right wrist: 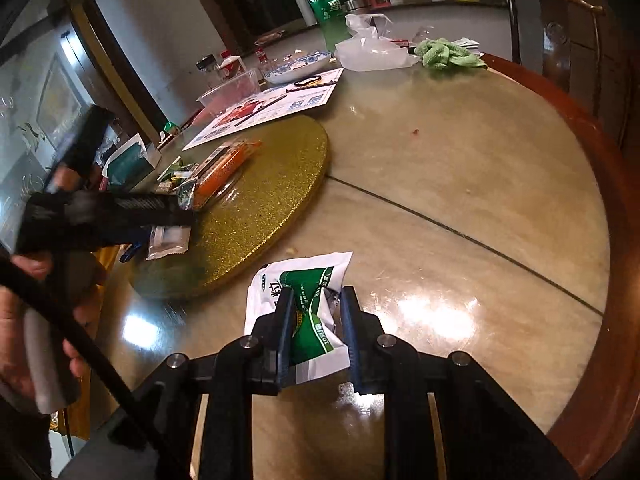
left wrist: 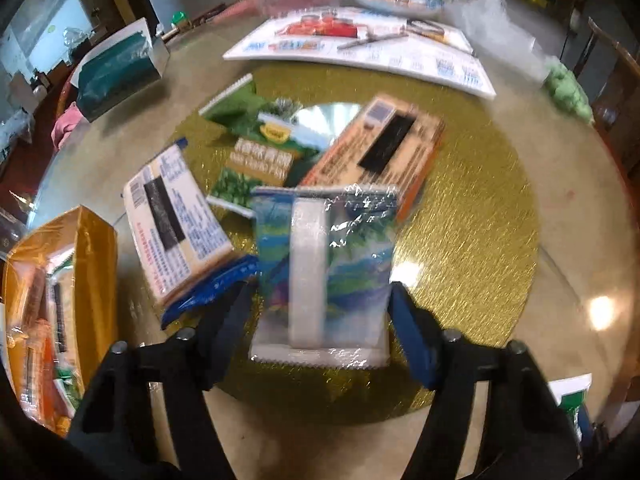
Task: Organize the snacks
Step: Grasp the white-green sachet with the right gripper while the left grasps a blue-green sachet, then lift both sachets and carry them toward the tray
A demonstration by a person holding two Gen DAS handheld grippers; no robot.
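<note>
The left tongs point(left wrist: 322, 300) stand partly open astride a blue-and-green foil snack packet point(left wrist: 324, 268) lying on the gold turntable point(left wrist: 472, 216) in the middle of the table point(right wrist: 460, 184); the pads sit just beside its long edges, and whether they press is unclear. That packet looks light, crinkly and slick, so a grip across its flat middle, clear of the sealed ends, seems safest. The right tongs point(right wrist: 318, 320) are nearly closed on a white-and-green sachet point(right wrist: 308, 292), bunching it, near the table's near edge, just off the turntable. It too seems soft and thin, easily crumpled. Stiffer boxes, like the orange box point(left wrist: 380, 148), would take a firmer squeeze.
</note>
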